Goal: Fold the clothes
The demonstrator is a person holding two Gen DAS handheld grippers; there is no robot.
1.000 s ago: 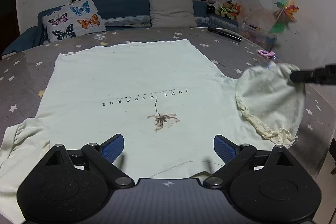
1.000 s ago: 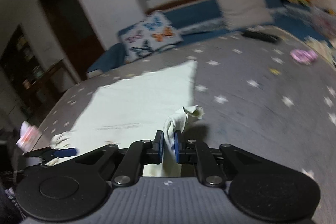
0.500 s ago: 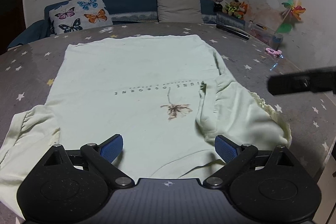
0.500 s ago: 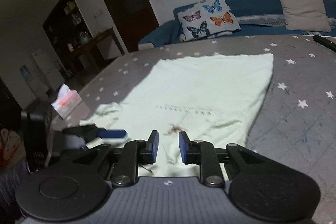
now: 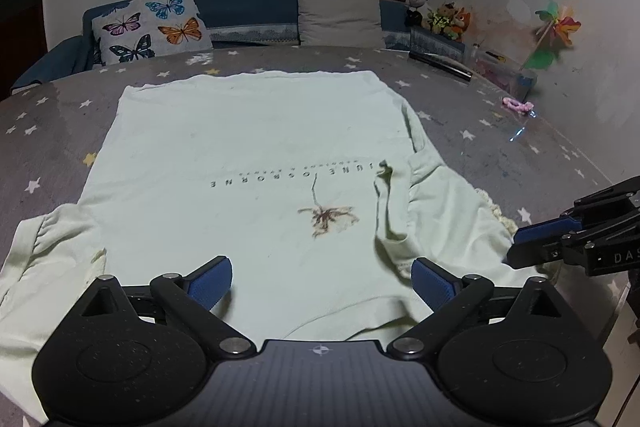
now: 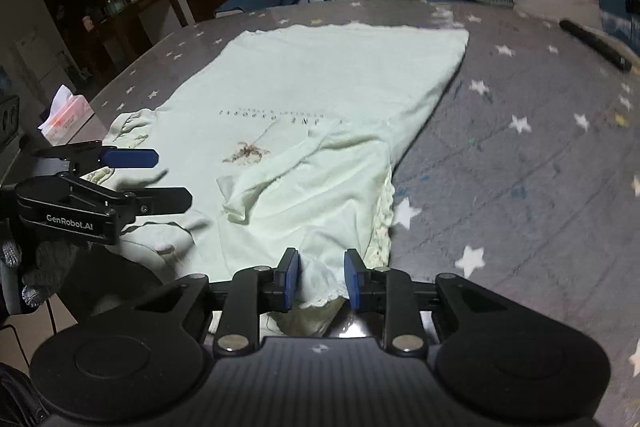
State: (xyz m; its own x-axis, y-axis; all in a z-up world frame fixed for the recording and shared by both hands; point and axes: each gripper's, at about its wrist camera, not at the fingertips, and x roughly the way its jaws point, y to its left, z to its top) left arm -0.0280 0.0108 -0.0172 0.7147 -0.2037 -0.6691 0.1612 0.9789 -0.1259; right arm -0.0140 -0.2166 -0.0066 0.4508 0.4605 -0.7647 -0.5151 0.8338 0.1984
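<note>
**Pale shirt spread on the starred table, right sleeve folded in**

Grey tablecloth with white stars [image 5: 500,131] covers a large table in a dim room, with a dark window on the far wall and a blue sofa below it. On the sofa sit a butterfly-print cushion [image 5: 150,23] and a plain beige cushion [image 5: 338,13]. Small plush toys [image 5: 442,15] and a coloured paper pinwheel [image 5: 556,27] stand at the far right, and a tissue box with a red and white pack [image 6: 66,111] sits at the table's left edge in the right wrist view.

A pale green T-shirt with dark lettering and a brown printed motif [image 5: 256,163] lies flat across the middle of the table, its collar at the near edge. Its right sleeve with a lace-trimmed cuff [image 6: 320,187] is folded in over the chest and lies rumpled; the left sleeve [image 5: 44,255] spreads loose at the near left.

The left gripper with blue pads [image 5: 322,277] hovers above the collar, its jaws wide apart and holding nothing. The right gripper [image 6: 321,277] is at the near right edge of the shirt; its jaws have just been opening and now stand narrowly apart, the lace cuff hem lying between the pads without being pinched.
</note>
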